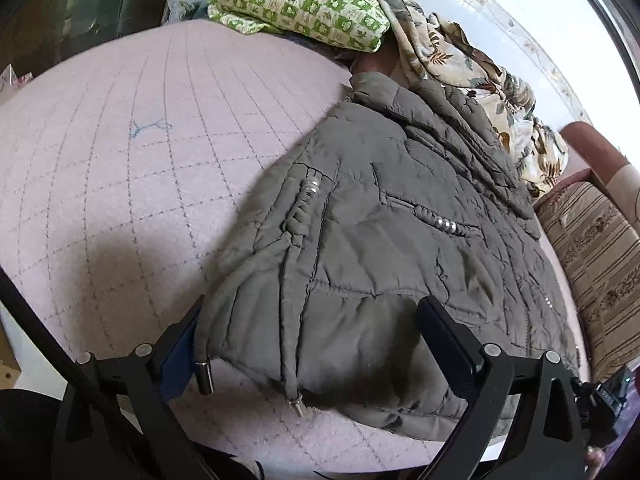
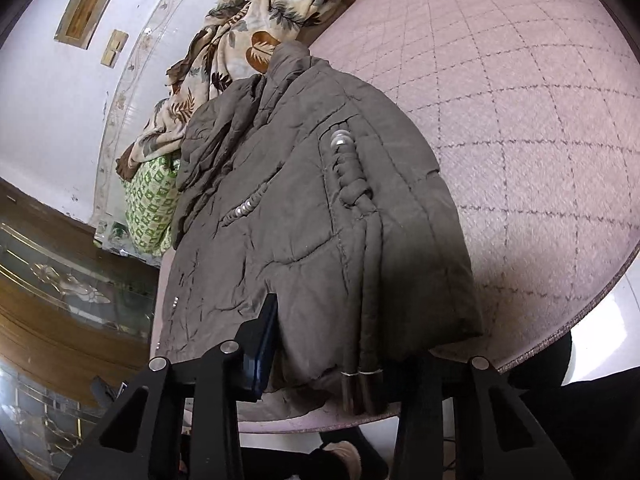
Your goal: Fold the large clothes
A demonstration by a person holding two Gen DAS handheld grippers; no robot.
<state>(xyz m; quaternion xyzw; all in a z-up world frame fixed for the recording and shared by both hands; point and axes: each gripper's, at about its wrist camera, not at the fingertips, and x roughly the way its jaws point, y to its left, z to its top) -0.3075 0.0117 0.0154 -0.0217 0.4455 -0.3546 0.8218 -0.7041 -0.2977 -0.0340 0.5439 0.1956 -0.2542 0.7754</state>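
Note:
A grey-olive quilted jacket lies on the pink quilted bed cover, its hem toward me. My left gripper stands open and wide, straddling one hem corner; its left finger is at the jacket's edge and its right finger rests on the fabric. Two metal-tipped drawcords hang from the hem there. In the right wrist view the jacket fills the middle. My right gripper is shut on the bunched hem, the left pad pressed into the fabric and the right finger hidden under it.
A green patterned pillow and a crumpled floral cloth lie beyond the collar. A striped sofa cushion borders the bed on the right. The bed edge runs close by, with a wooden glass-fronted cabinet at the left.

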